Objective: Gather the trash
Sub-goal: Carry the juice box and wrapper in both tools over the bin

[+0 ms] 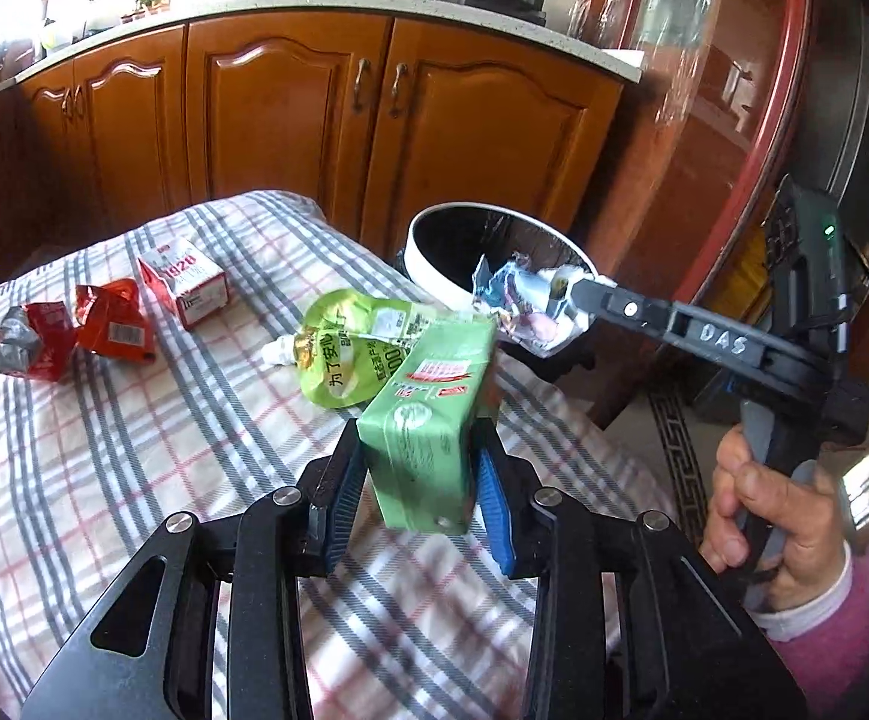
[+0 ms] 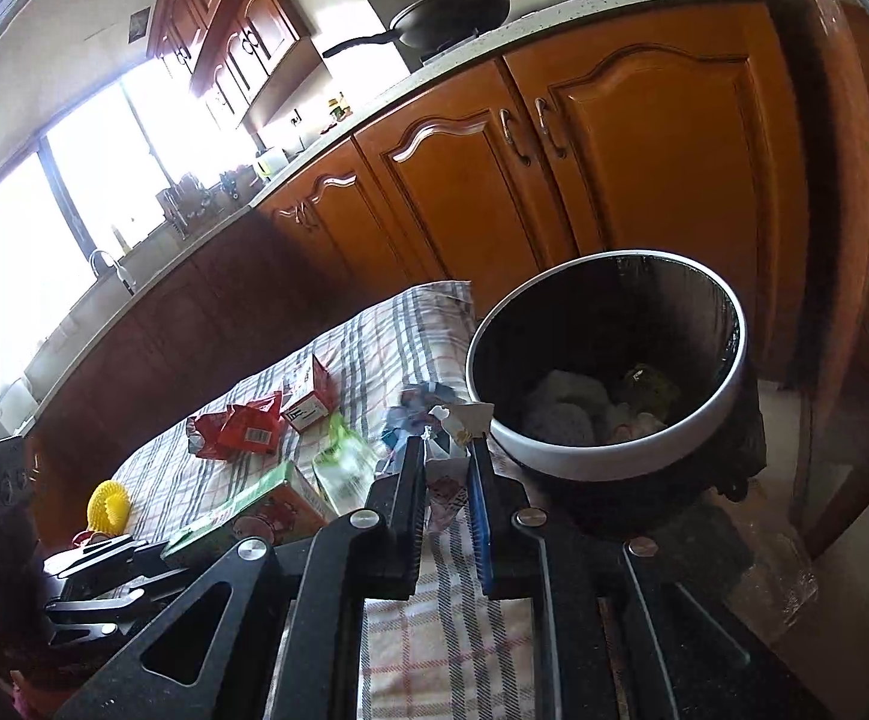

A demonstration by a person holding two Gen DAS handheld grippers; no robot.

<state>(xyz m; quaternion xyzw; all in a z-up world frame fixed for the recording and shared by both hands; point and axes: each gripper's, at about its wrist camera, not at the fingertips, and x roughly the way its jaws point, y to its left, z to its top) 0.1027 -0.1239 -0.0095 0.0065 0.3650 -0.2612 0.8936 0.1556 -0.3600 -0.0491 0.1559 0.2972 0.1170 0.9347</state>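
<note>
Right wrist view: right tool [image 2: 447, 468] pinches a crumpled wrapper [image 2: 434, 420] just beside the bin [image 2: 584, 456] rim. Left tool [image 1: 416, 468] grips a green carton [image 1: 428, 414] above the desk [image 1: 104, 450]. Next, seemingly, carry the wrapper over the opening and release.

Both wrist views look down close over the table [image 1: 74, 420] toward the cabinets [image 2: 644, 150]; both share the bin [image 1: 428, 264]

Your left gripper [image 1: 413, 480] is black linkage with silver rivets and ribbed blue pads [image 1: 494, 504]. Your right gripper [image 1: 560, 294], upper right, bears handwritten letters, perhaps "DAS", and a green light; your hand [image 1: 764, 516] wears a pink sleeve.
</note>
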